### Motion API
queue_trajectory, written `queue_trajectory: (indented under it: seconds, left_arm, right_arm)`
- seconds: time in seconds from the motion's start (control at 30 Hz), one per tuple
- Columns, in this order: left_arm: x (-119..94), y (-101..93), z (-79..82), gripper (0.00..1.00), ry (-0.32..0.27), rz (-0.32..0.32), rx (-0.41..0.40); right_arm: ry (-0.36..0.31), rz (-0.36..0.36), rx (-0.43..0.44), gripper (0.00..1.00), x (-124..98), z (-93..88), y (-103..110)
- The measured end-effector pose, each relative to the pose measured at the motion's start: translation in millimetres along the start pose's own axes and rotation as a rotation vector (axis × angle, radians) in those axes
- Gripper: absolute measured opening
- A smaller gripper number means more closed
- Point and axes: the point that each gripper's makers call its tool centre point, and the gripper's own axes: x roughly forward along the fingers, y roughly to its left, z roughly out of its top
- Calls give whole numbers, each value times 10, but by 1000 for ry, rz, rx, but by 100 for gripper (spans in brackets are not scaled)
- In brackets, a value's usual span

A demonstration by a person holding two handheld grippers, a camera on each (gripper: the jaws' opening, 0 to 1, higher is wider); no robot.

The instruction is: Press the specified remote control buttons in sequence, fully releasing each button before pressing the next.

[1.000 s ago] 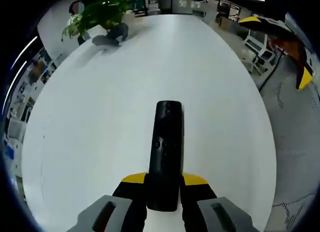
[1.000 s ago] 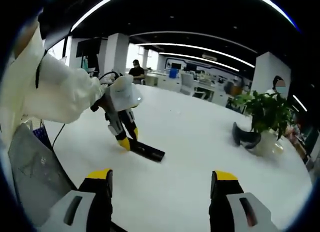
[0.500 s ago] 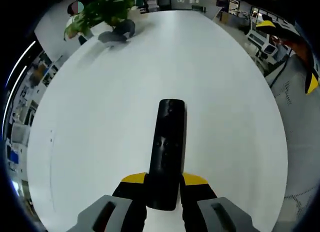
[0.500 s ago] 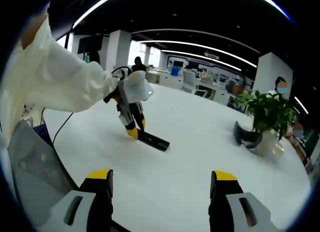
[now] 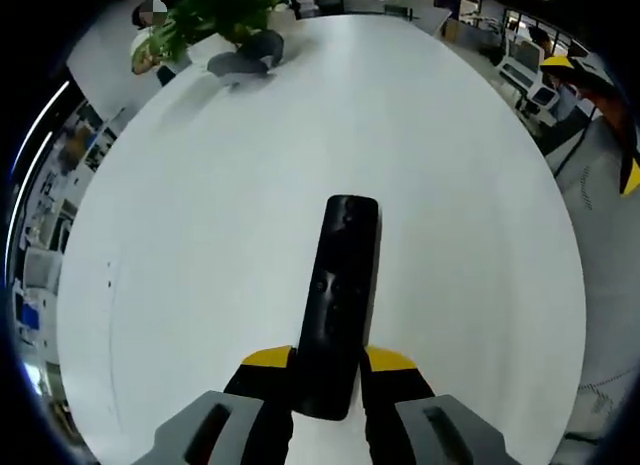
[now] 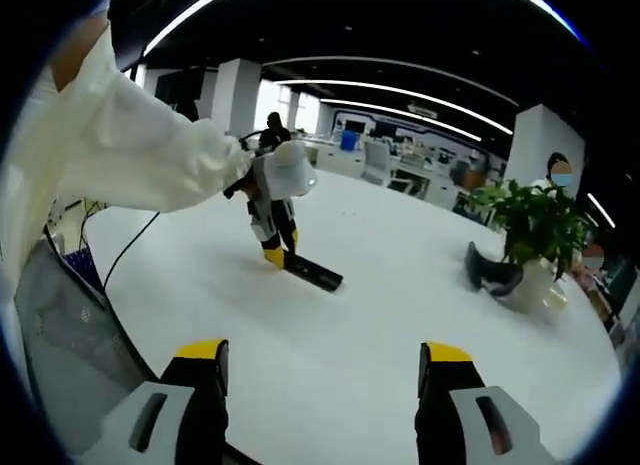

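The left gripper (image 5: 327, 377) pinches the black remote (image 5: 338, 300) on the white table (image 5: 200, 235), the right gripper (image 6: 320, 385) waits with jaws wide apart, so no button looks pressed yet.

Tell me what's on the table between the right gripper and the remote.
Nothing: in the right gripper view, only bare white table lies between the open right gripper and the black remote, whose near end the left gripper clamps.

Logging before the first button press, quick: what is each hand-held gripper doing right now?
Left hand-held gripper: closed on the long black remote control.
Right hand-held gripper: open, holding nothing.
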Motion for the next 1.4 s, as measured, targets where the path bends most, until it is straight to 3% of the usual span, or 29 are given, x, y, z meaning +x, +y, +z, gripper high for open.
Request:
queue_trajectory:
  seconds: [0.43,0.6,1.4]
  left_arm:
    - [33,271,-6,26,12,-10,-44]
    - [53,344,-13,27,21,-71,-78]
    - [119,739,42,24,88,-64,-109]
  right_arm:
    - [24,24,-22,78,24,-39,64]
    - [34,30,-23,78,32,-54,75]
    - [58,32,-28,78,48,-101,83]
